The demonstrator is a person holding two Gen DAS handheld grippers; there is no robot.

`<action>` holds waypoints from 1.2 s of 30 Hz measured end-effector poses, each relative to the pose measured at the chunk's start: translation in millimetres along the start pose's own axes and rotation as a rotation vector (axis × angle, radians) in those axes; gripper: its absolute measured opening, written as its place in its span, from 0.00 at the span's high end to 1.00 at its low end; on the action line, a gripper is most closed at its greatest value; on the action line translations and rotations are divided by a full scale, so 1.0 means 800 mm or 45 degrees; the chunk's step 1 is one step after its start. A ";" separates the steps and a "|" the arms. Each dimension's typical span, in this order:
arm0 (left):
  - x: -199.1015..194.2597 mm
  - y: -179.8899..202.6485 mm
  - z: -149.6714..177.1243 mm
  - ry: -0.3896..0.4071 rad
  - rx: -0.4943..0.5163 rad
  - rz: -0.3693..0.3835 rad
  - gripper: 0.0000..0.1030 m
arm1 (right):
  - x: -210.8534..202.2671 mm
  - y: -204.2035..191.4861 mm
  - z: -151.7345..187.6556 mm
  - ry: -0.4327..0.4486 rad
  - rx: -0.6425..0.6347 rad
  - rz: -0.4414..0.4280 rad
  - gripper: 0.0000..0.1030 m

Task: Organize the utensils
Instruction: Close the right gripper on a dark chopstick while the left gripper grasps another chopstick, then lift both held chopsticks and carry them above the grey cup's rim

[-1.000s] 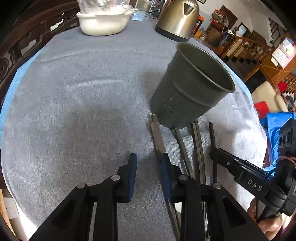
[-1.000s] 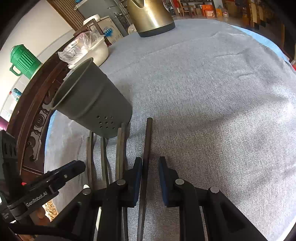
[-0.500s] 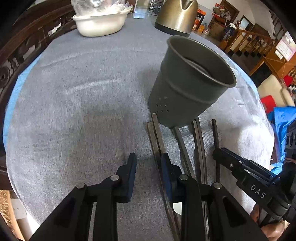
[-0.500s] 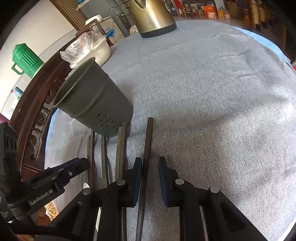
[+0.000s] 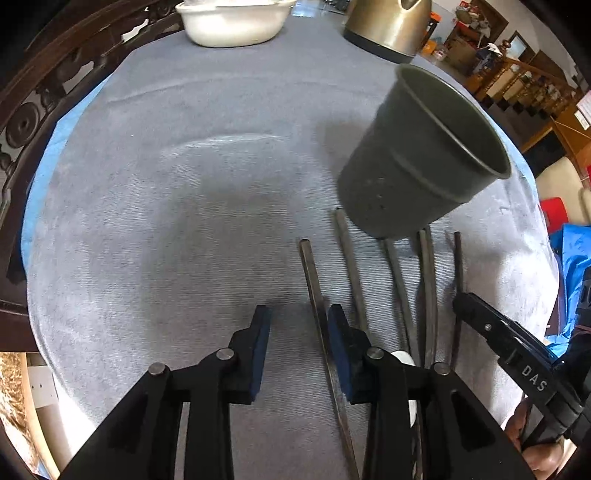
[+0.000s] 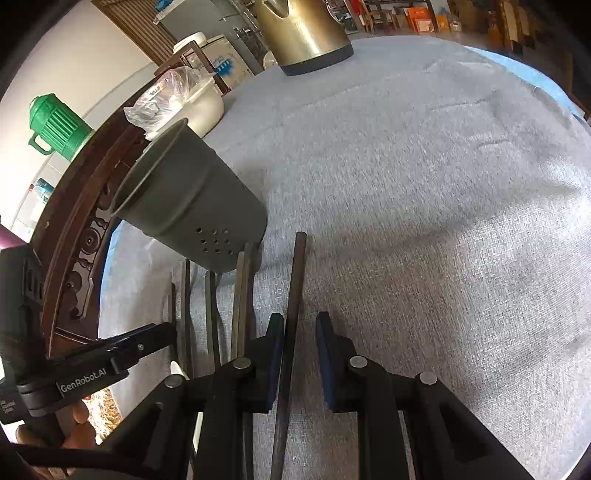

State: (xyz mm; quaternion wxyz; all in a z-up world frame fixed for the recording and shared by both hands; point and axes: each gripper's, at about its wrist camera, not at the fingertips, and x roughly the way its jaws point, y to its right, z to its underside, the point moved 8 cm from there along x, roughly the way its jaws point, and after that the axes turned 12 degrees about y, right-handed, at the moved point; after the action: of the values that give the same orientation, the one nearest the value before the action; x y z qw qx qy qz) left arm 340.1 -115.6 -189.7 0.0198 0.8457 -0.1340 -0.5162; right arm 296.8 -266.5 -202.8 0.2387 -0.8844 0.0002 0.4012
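Left wrist view first: we are looking down over the left hand-held gripper [image 5: 297,332], and its jaws have just been opening. They are standing moderately apart now, with the leftmost chopstick [image 5: 310,273] lying between them on the grey-clothed worktop [image 5: 184,221]. That stick is running just beside the right-hand pad, well clear of the other pad, so nothing is being squeezed.

Beyond it, the dark utensil cup [image 5: 417,166] is standing on the cloth with its mouth up and small holes showing low on its wall. The other chopsticks [image 5: 391,266] are lying side by side in a loose row, their far ends reaching toward the cup's base.

Over on the right wrist view, we are seeing the right hand-held gripper [image 6: 299,332] set narrow around the rightmost chopstick [image 6: 295,277]. The stick is sitting close against one pad while a gap is showing at the other, so the jaws are bracketing it and not clamping it. It is lying flat on the cloth, just beside the cup.

At the far edge of the worktop, a brass-coloured kettle [image 5: 388,26] and a white bowl [image 5: 232,22] are sitting well apart from the sticks.
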 end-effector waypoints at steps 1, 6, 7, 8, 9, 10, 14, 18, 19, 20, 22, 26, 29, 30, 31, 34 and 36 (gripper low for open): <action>0.000 -0.001 -0.003 0.000 0.002 -0.009 0.66 | -0.001 0.000 0.001 -0.011 -0.002 0.003 0.81; 0.007 0.009 -0.015 -0.008 0.039 -0.044 0.66 | 0.002 0.002 -0.005 -0.094 0.007 0.039 0.80; 0.009 0.012 -0.017 -0.014 0.039 -0.044 0.66 | 0.004 0.001 -0.007 -0.111 0.012 0.040 0.78; 0.011 0.016 -0.017 -0.019 0.036 -0.039 0.66 | 0.006 0.001 -0.009 -0.126 0.025 0.044 0.78; 0.014 0.018 -0.019 -0.027 0.026 -0.029 0.67 | 0.009 0.001 -0.013 -0.129 0.039 0.046 0.78; 0.014 0.019 -0.022 -0.013 0.025 -0.032 0.74 | 0.012 0.001 -0.017 -0.125 0.044 0.044 0.78; 0.019 0.004 -0.026 -0.001 -0.008 0.036 0.93 | 0.016 0.000 -0.022 -0.128 0.016 0.055 0.86; 0.005 -0.001 -0.030 0.057 -0.036 0.092 0.95 | 0.004 0.000 -0.019 -0.086 -0.019 0.071 0.92; -0.005 -0.002 -0.030 0.076 -0.035 0.107 0.95 | -0.003 -0.001 -0.020 -0.067 -0.012 0.048 0.92; -0.018 0.001 -0.037 0.121 -0.025 0.128 0.95 | -0.013 -0.004 -0.021 -0.037 -0.014 0.023 0.92; -0.038 0.003 -0.041 0.189 -0.005 0.143 0.95 | -0.035 -0.003 -0.026 0.023 -0.042 0.007 0.92; -0.095 0.012 -0.067 0.356 0.018 0.197 0.95 | -0.082 -0.018 -0.045 0.163 -0.082 -0.055 0.92; -0.144 0.024 -0.073 0.495 0.047 0.213 0.95 | -0.123 -0.035 -0.067 0.299 -0.102 -0.097 0.92; -0.160 0.027 -0.082 0.534 0.055 0.219 0.95 | -0.137 -0.043 -0.077 0.350 -0.112 -0.110 0.92; -0.178 0.030 -0.089 0.582 0.066 0.224 0.95 | -0.148 -0.051 -0.085 0.396 -0.122 -0.116 0.92; -0.215 0.024 -0.108 0.658 0.068 0.230 0.95 | -0.181 -0.068 -0.107 0.509 -0.165 -0.115 0.92; -0.225 0.025 -0.111 0.691 0.054 0.254 0.95 | -0.175 -0.075 -0.110 0.457 -0.192 -0.066 0.92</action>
State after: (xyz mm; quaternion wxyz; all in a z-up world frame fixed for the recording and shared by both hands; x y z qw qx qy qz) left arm 336.3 -99.5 11.4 0.0877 0.9358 -0.2171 -0.2636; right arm 276.1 -277.2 -28.1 0.1781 -0.9568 -0.0102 0.2298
